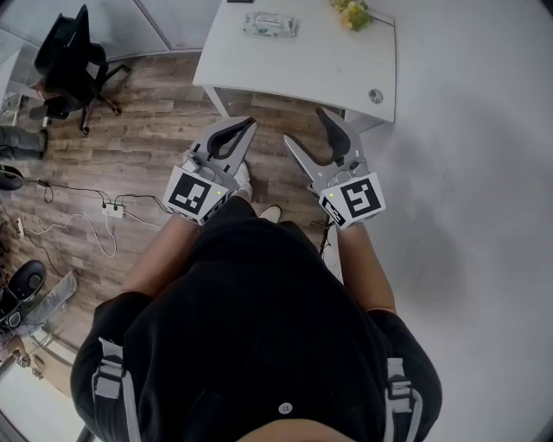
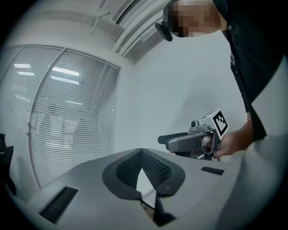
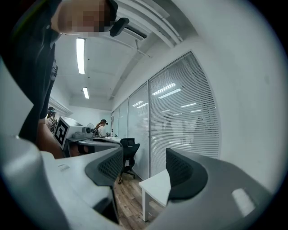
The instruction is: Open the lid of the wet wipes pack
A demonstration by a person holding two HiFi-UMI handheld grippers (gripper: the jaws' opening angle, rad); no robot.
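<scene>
The wet wipes pack (image 1: 270, 24) lies flat near the far edge of the white table (image 1: 302, 69), left of the yellow flowers (image 1: 352, 12) and well apart from both grippers. Its lid is too small to make out. The step probably calls for closing in on the table, pinning the pack with one gripper and lifting the lid's free edge with the other. The left gripper (image 1: 249, 123) is closed tip to tip on nothing. The right gripper (image 1: 308, 129) gapes wide, empty. There are one pack, one table, one flower bunch, two grippers, and one office chair (image 1: 73, 60) left of the table.

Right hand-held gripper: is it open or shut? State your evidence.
Open. In the right gripper view, the right hand-held gripper has its jaws standing apart and empty; the white table shows through the gap.
</scene>
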